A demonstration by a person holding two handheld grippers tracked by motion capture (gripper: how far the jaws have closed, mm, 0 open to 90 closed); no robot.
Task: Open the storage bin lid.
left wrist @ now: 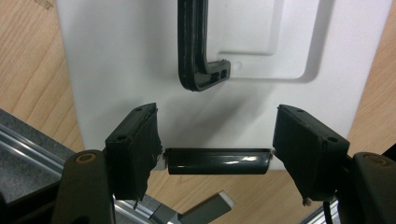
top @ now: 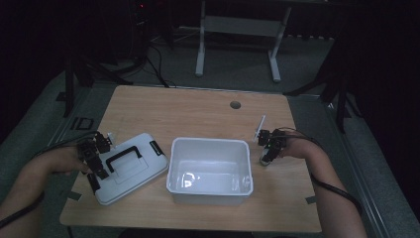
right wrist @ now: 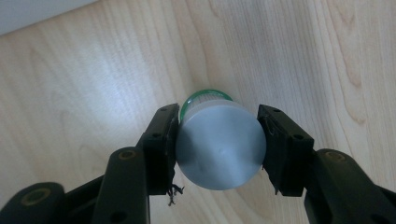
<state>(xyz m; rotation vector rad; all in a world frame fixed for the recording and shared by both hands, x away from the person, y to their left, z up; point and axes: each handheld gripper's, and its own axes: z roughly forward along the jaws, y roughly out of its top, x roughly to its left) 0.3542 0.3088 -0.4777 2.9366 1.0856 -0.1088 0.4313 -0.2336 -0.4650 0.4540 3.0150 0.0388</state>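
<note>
between the two black pads of the right gripper [right wrist: 218,140] sits a small white bottle [right wrist: 219,145] with a green band, both pads pressed against its sides, standing on the wooden table [right wrist: 84,93] just right of the white bin [top: 210,168]. over at the left, the left gripper [left wrist: 217,140] clamps the black latch [left wrist: 218,161] on the edge of the white lid [left wrist: 140,56], which lies flat beside the bin.
</note>
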